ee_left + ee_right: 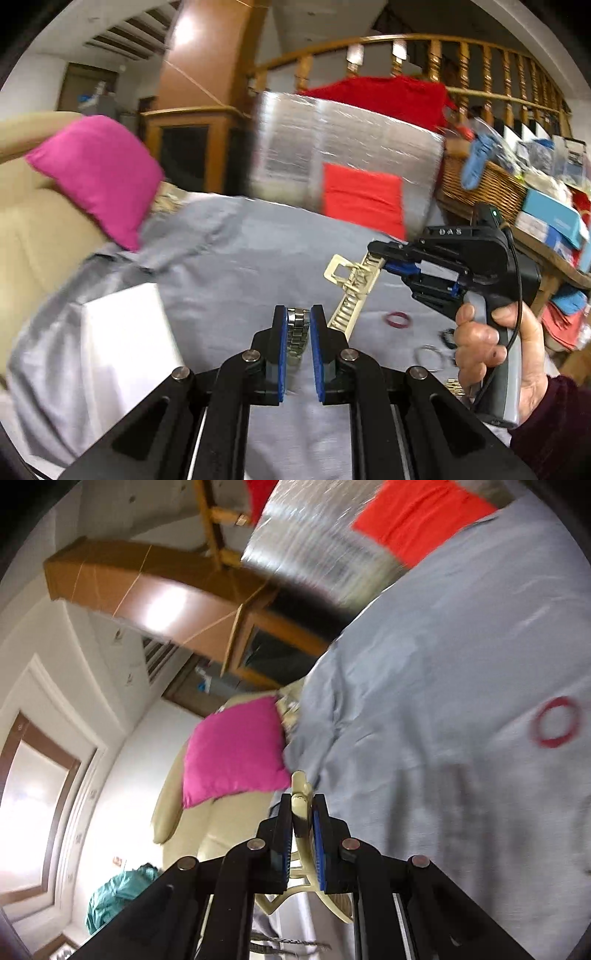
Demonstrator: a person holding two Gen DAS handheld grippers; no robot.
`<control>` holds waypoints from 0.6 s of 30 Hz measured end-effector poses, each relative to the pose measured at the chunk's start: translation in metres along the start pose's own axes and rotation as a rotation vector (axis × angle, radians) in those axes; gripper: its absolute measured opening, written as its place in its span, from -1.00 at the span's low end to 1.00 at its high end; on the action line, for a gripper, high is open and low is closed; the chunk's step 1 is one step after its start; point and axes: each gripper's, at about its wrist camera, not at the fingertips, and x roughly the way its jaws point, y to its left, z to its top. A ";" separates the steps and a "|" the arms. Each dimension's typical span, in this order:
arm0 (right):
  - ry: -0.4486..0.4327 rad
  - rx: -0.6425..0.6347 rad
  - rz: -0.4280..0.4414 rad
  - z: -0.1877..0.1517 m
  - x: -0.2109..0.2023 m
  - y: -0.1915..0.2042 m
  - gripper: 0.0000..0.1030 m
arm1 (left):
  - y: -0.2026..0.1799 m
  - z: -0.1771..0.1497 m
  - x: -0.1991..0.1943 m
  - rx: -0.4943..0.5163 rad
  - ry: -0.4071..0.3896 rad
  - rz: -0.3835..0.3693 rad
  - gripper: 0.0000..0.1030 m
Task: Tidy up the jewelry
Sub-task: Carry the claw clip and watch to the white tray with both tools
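Two grippers, right gripper (380, 254) marked "DAS" clamping cream rack (354, 291), left gripper (298, 317) clamping steel watchband (297, 332)

White walls and ceiling, a slatted vent (122, 38) overhead. Tall glossy brown wooden column (207, 55) above a glass-fronted wooden cabinet (188, 147). Curved wooden stair railing with turned balusters (472, 62) behind a draped red cloth (391, 96). Cream padded sofa (40, 229) with a magenta square cushion (99, 173), beside a wrinkled grey cloth covering (236, 258). Brown-framed doorway (33, 794), brightly lit. Woven wicker basket (487, 188) on a cluttered wooden shelf.
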 end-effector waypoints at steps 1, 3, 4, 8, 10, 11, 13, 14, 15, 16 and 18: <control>0.023 -0.014 0.015 -0.005 0.019 0.013 -0.78 | 0.012 -0.002 -0.005 -0.008 -0.004 0.018 -0.76; 0.054 -0.026 0.035 -0.014 0.046 0.028 -0.78 | 0.033 -0.007 -0.015 -0.024 -0.006 0.055 -0.76; 0.074 -0.033 0.043 -0.020 0.063 0.037 -0.78 | 0.041 -0.009 -0.019 -0.038 -0.003 0.062 -0.76; 0.160 -0.059 0.052 -0.045 0.131 0.067 -0.78 | 0.068 -0.026 -0.026 -0.096 0.055 0.073 -0.76; 0.200 -0.070 0.053 -0.059 0.159 0.077 -0.78 | 0.073 -0.035 -0.020 -0.110 0.110 0.077 -0.76; 0.222 -0.078 0.054 -0.066 0.176 0.082 -0.78 | 0.076 -0.041 -0.018 -0.115 0.131 0.081 -0.76; 0.253 -0.099 0.052 -0.076 0.203 0.090 -0.78 | 0.081 -0.051 -0.011 -0.131 0.182 0.088 -0.76; 0.266 -0.102 0.051 -0.080 0.214 0.092 -0.78 | 0.085 -0.055 -0.008 -0.142 0.201 0.092 -0.76; 0.283 -0.104 0.051 -0.083 0.225 0.094 -0.78 | 0.089 -0.060 -0.009 -0.150 0.212 0.097 -0.76; 0.308 -0.104 0.050 -0.087 0.241 0.094 -0.78 | 0.093 -0.062 -0.008 -0.160 0.223 0.100 -0.76; 0.338 -0.111 0.040 -0.090 0.260 0.094 -0.78 | 0.101 -0.069 -0.006 -0.180 0.249 0.109 -0.76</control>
